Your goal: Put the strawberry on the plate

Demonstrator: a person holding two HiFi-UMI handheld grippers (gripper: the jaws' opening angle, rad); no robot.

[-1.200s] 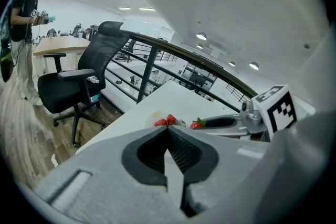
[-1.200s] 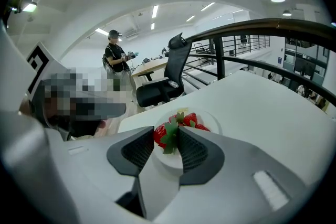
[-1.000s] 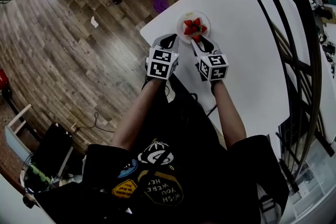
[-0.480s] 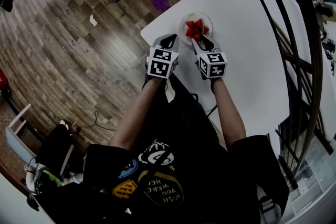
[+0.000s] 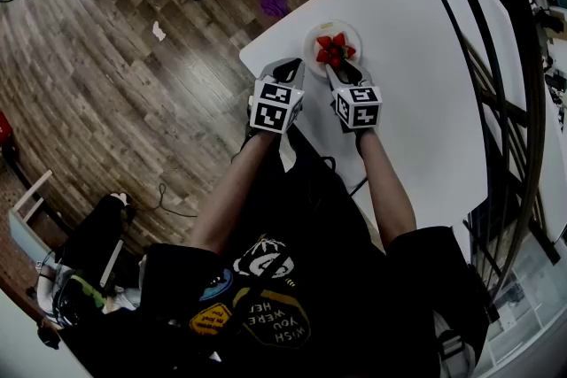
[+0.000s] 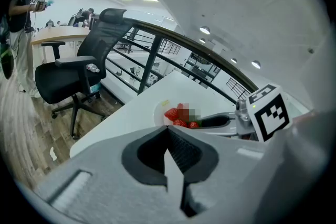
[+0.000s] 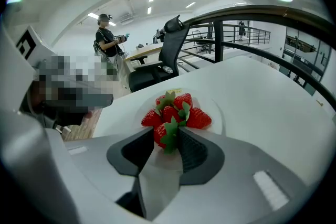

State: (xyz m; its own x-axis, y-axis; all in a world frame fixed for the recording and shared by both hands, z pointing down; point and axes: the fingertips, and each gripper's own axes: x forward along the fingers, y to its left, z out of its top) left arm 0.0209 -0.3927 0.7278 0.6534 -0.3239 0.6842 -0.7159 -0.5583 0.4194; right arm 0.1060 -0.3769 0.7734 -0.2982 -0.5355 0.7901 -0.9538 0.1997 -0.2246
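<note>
Holding one red strawberry with a green leafy cap (image 7: 164, 135) between the fingers of my right gripper (image 7: 167, 136), I judge the job nearly done but not finished. Both pads look pressed against the berry's sides, so I read this as a grip, not a release. The fruit hangs at the near rim of the round white plate (image 7: 223, 122), just in front of the heap of red strawberries (image 7: 176, 110) already lying there, and I cannot tell whether its underside touches the plate yet.

From the head view, my right gripper (image 5: 341, 65) reaches onto the near edge of the plate (image 5: 330, 27), which sits close to the corner of the white counter (image 5: 416, 84). My left gripper (image 5: 288, 66) hangs beside it, off the plate. Its fingers are closed on each other with nothing between them (image 6: 168, 136), so it has no part in this step.

What remains, as I see it: settle the berry, spread the fingers and draw back without knocking the heap.

As for writing, the plate and the fruit carry none that I can see. The cubes on both grippers (image 5: 357, 106) bear only black-and-white square patterns. A round patch on my dark shirt (image 5: 282, 323) seems to read, upside down, "WISH YOU WERE HE", the rest unclear.
</note>
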